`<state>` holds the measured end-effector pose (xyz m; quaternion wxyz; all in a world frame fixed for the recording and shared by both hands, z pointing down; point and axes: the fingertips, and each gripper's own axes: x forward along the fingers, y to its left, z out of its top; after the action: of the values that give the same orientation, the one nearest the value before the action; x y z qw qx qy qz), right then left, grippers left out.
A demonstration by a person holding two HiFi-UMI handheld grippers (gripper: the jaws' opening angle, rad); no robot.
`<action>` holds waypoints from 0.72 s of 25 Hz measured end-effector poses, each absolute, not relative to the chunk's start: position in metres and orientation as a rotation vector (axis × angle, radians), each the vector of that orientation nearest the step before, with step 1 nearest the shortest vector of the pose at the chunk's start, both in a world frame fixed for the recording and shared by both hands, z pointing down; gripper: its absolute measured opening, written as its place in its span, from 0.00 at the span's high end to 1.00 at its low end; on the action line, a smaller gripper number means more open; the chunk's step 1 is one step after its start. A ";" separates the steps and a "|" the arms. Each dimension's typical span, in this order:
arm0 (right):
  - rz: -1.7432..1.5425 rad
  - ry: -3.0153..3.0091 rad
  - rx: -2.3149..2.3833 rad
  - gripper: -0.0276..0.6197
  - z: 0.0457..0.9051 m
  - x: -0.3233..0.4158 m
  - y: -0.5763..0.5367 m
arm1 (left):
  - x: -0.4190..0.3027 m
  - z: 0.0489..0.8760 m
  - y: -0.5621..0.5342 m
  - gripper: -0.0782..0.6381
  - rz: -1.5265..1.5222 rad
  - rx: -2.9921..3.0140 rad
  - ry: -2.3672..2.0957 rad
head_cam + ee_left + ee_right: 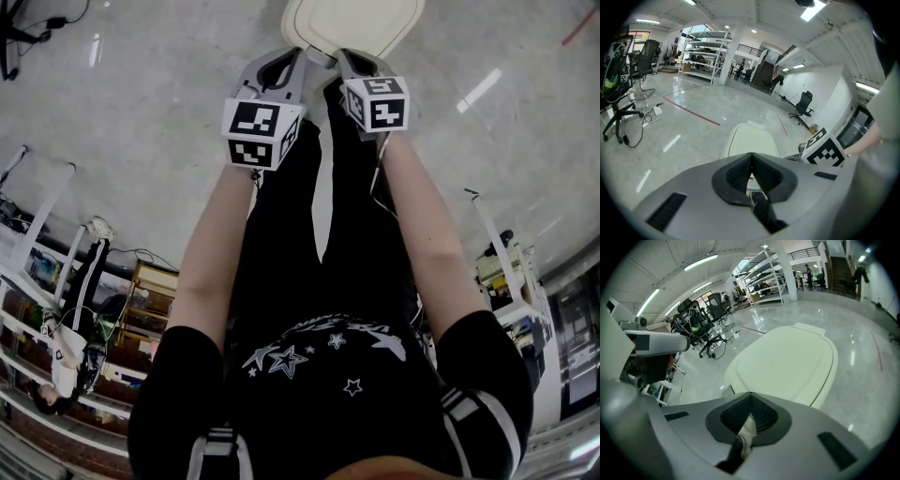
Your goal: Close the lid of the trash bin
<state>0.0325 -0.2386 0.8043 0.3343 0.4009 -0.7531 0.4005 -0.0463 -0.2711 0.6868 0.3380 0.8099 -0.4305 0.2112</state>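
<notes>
I am holding my left gripper (751,156) with its jaws pressed together at the tips, nothing pinched between them; my right gripper (750,396) is showing the same, its jaws meeting tip to tip and gripping nothing. In the head view both grippers are pointing forward and down, side by side and near each other, their tips lying over the near edge of the cream lid (352,23) of the trash bin; whether either tip is touching that lid I cannot tell. The lid is lying just beyond my jaws with its broad smooth face turned up towards me; it is filling much of the right gripper view and sitting smaller, straight ahead, in the left gripper view; the bin's body beneath it is almost wholly hidden, so I cannot tell whether the lid is fully seated. I am stretching both bare forearms out and downward, nearly parallel, with black short sleeves ending at the upper arms. Counting: two grippers; two marker cubes, one on the left (261,131) and one on the right (377,101); and one lid, all above a glossy grey floor (141,112).
</notes>
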 end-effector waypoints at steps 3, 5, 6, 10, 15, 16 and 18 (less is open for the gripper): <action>1.051 -1.940 1.041 0.95 0.806 0.040 -0.231 | -0.040 0.685 -0.265 0.88 0.552 2.112 -1.119; 1.064 -1.924 1.029 0.95 0.808 0.041 -0.230 | -0.041 0.684 -0.265 0.88 0.551 2.114 -1.120; 1.069 -1.919 1.025 0.95 0.808 0.039 -0.231 | -0.043 0.683 -0.266 0.88 0.550 2.114 -1.122; 1.111 -1.878 1.042 0.95 0.814 0.036 -0.235 | -0.053 0.681 -0.275 0.88 0.542 2.121 -1.133; 1.095 -1.873 1.114 0.95 0.783 0.028 -0.249 | -0.067 0.656 -0.281 0.88 0.521 2.165 -1.134; 1.087 -1.888 1.132 0.95 0.774 0.025 -0.252 | -0.069 0.648 -0.282 0.88 0.513 2.180 -1.134; 1.074 -1.919 1.173 0.95 0.754 0.021 -0.257 | -0.073 0.631 -0.283 0.88 0.494 2.212 -1.134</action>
<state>0.0208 -0.2566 0.7542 0.3189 0.4462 -0.7297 0.4083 -0.0735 -0.2828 0.6309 0.2990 0.8328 -0.4271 0.1862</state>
